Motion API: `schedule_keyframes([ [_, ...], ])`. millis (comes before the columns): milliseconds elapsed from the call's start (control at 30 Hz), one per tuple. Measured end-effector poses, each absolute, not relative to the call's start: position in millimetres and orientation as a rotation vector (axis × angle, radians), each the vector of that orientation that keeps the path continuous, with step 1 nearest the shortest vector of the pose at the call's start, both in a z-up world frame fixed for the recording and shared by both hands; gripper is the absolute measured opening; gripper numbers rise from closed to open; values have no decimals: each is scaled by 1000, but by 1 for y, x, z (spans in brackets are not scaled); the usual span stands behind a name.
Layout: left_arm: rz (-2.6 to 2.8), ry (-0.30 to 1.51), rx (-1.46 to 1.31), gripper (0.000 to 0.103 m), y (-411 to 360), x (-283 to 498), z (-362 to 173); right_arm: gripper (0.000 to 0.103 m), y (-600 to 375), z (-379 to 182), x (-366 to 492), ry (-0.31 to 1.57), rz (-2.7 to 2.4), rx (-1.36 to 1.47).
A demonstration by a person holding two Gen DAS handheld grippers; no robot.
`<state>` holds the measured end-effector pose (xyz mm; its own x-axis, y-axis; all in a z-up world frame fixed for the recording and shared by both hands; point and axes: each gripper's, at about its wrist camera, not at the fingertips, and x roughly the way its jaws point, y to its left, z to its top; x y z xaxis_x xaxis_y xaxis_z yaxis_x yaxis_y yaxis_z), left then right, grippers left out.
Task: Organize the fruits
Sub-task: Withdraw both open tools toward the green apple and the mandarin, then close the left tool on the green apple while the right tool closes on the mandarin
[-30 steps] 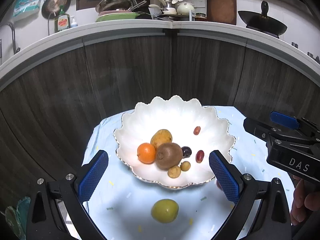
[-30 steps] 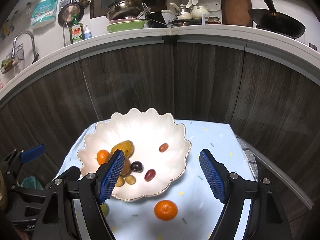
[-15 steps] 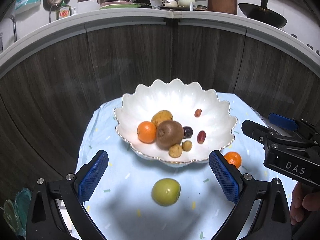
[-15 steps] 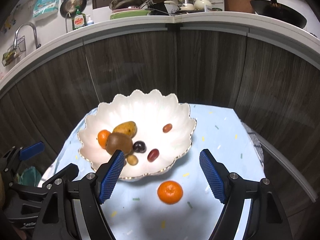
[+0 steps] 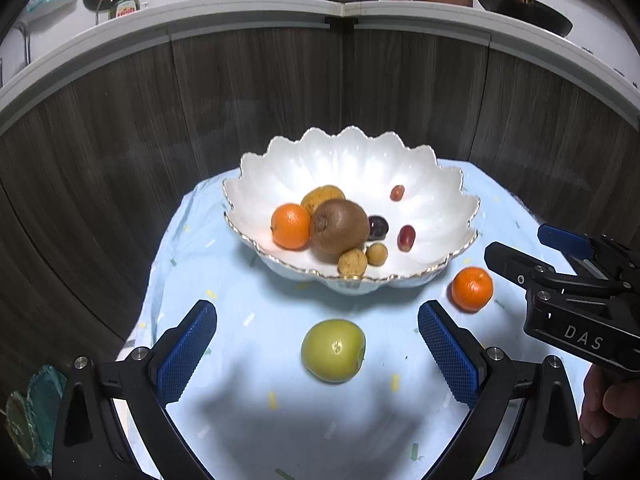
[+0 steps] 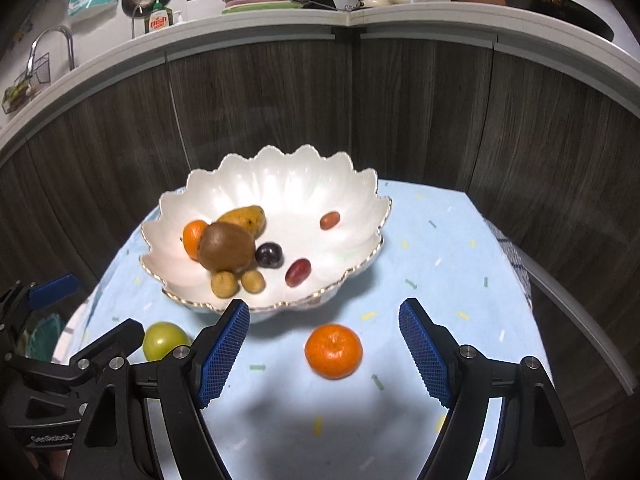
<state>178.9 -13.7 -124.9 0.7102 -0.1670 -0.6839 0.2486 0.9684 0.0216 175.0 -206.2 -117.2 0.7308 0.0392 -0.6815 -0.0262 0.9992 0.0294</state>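
A white scalloped bowl (image 5: 440,204) (image 6: 248,184) on a pale blue cloth holds a kiwi (image 5: 339,225), a tangerine (image 5: 291,226), a yellow-brown fruit, grapes and small round fruits. A green apple (image 5: 333,350) lies on the cloth in front of the bowl, between the wide-apart fingers of my left gripper (image 5: 318,348), untouched. A loose tangerine (image 6: 333,351) (image 5: 472,289) lies to its right, between the spread fingers of my right gripper (image 6: 325,350), also untouched. Both grippers are open. The green apple (image 6: 165,340) shows at the left in the right wrist view.
The blue cloth (image 5: 224,292) covers a small table that ends against dark wood cabinet fronts (image 5: 280,92). A counter above carries pans, dishes and a soap bottle. A striped cloth edge (image 6: 516,264) lies at the right. A hand (image 5: 604,404) holds the right gripper's handle.
Both grippers have come down and closer to the cloth. The apple and the loose tangerine have moved up in each view to lie between the fingers; the bowl appears larger.
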Motion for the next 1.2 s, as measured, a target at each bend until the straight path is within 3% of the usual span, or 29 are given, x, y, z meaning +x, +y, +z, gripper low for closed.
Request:
schedule_keyframes([
  [767, -220, 853, 102, 101, -15, 196, -174, 78, -212, -168, 196, 852, -1, 4],
  [1200, -222, 891, 92, 82, -14, 206, -191, 73, -212, -185, 208, 898, -4, -1],
])
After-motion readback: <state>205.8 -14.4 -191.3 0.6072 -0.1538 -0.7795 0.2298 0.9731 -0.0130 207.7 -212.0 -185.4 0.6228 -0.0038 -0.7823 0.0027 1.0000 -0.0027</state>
